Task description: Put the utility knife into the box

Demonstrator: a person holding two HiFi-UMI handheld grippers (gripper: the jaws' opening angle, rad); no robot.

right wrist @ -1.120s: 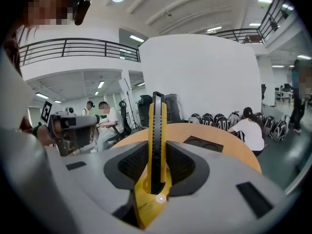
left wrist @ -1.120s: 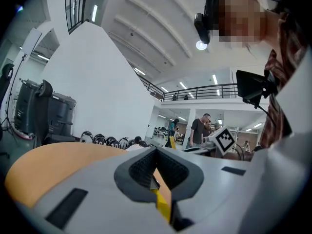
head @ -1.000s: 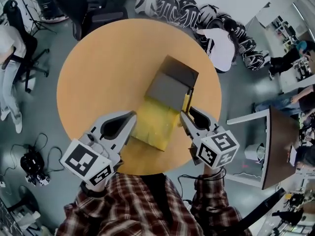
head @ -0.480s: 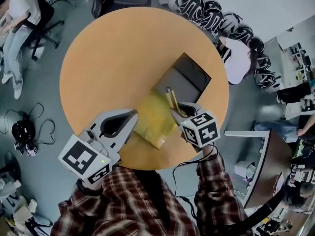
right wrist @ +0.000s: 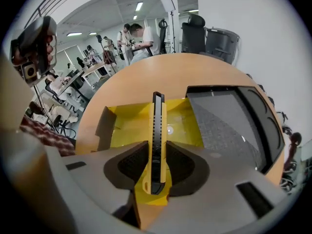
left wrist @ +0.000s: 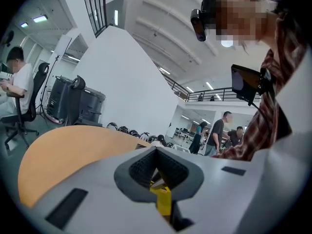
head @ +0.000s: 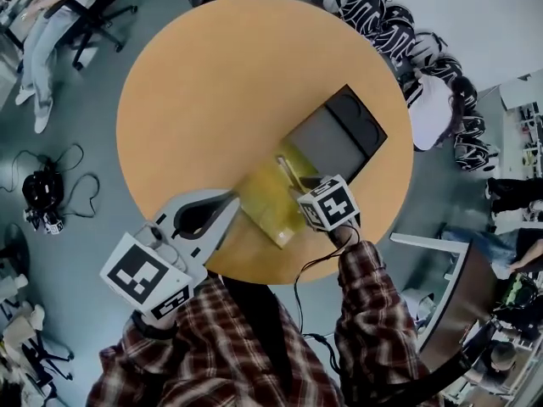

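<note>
Utility knife [right wrist: 157,116] and box [head: 265,200] are the small matter in a big, bright open hall with white walls, a grey floor [head: 76,134] and strip lights overhead. Most of the middle is taken up by a round wooden table [head: 212,83], bare apart from the box. Beyond its far edge a row of black-and-white helmets [head: 399,32] lies along the wall. Off to the far left a person [head: 42,15] sits on an office chair, and a black device with loose cables [head: 42,197] lies on the floor at the left. A darker table [head: 471,287] stands well apart on the right. The box sits by the near right edge of the round table, its yellow inside open upward. Its grey lid [head: 339,130] is laid back toward the right edge, and a dull flap [right wrist: 102,126] stands up on its left end. The left gripper [head: 229,200] hangs over the near edge just beside the box, its jaws brought together on nothing. The right gripper [head: 304,192] is over the box and clamps the knife by its rear end. The yellow and black body points away from the jaws, across the yellow tray. From where I stand I cannot tell whether the knife touches the box floor.
</note>
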